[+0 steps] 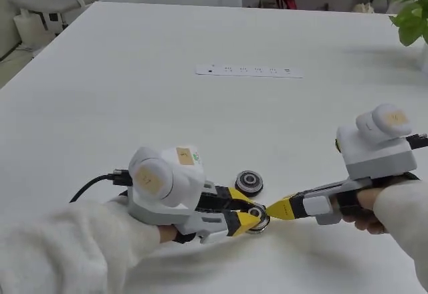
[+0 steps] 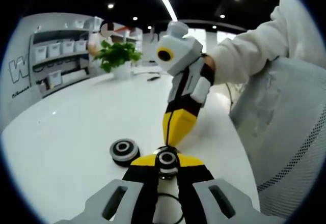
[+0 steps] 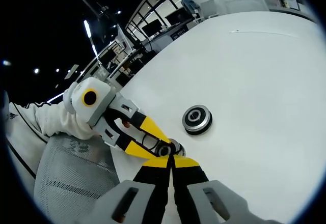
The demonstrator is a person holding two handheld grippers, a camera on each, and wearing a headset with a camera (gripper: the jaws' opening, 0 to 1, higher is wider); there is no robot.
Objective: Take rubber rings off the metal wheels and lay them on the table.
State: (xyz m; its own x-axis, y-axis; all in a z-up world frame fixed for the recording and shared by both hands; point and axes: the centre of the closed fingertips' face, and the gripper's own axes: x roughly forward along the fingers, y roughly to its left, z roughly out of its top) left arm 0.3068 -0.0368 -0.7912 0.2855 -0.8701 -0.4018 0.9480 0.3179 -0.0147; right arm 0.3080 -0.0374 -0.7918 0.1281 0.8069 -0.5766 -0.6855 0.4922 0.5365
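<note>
White table (image 1: 167,120), power strip (image 1: 249,71), potted plant (image 1: 411,10)

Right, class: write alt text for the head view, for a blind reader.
The left hand-held gripper clamps a metal wheel over a white table, while the right hand-held gripper, tips closed, touches it. A second wheel lies close by.

On the table (image 1: 167,120), one wheel (image 1: 259,218) nearest, a second wheel (image 1: 249,181) just behind, a power strip (image 1: 249,71) well beyond.
</note>
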